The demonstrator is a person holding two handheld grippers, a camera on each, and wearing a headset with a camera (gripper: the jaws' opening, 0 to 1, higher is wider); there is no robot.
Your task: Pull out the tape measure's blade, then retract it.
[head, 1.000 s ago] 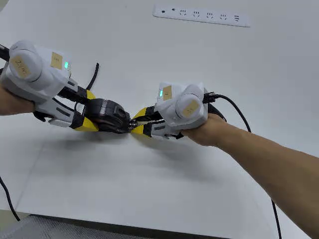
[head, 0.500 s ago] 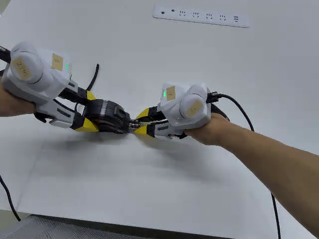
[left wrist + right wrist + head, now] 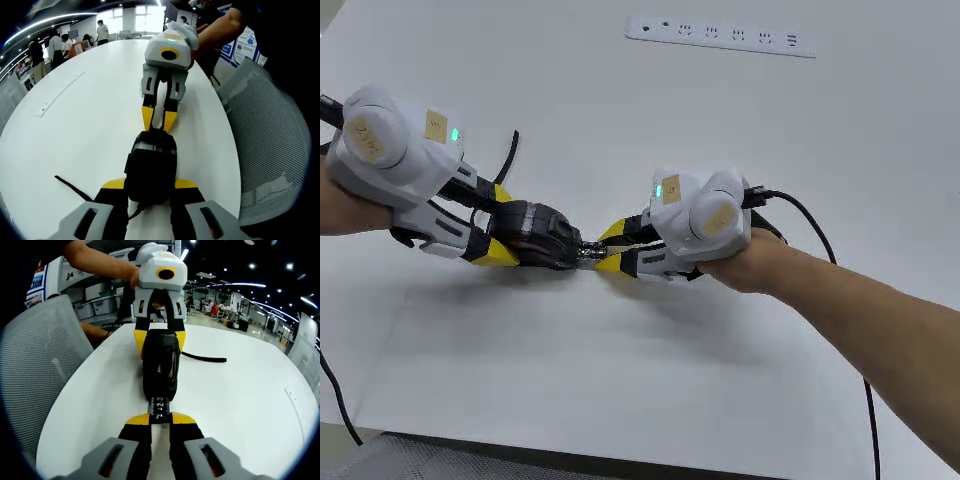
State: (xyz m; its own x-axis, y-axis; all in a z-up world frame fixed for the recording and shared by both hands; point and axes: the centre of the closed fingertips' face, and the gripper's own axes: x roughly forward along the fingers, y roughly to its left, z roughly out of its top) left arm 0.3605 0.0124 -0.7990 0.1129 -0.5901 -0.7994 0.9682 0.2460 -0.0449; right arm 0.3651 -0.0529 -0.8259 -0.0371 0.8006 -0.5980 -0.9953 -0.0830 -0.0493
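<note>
Tape measure (image 3: pixel 535 232) is low over the tabletop (image 3: pixel 620 390), near your edge; can't tell if it touches. Left tool (image 3: pixel 150 183) is clamped across the black case (image 3: pixel 160 360), one jaw on each side. Right tool (image 3: pixel 160 419) is pinched on the blade (image 3: pixel 160 409) tip, just beside the case mouth. Only a short stub is out, with marks 2 and 3 readable.

My read: the pull is barely started.
- Draw the right tool straight back along the blade's line, level and without twist, or the blade may kink or slip the pinch.
- Lock the left tool as the anchor.
- Keep the strap (image 3: pixel 205 359) clear.

The only container is the case: I judge nearly all the blade is coiled inside it.
</note>
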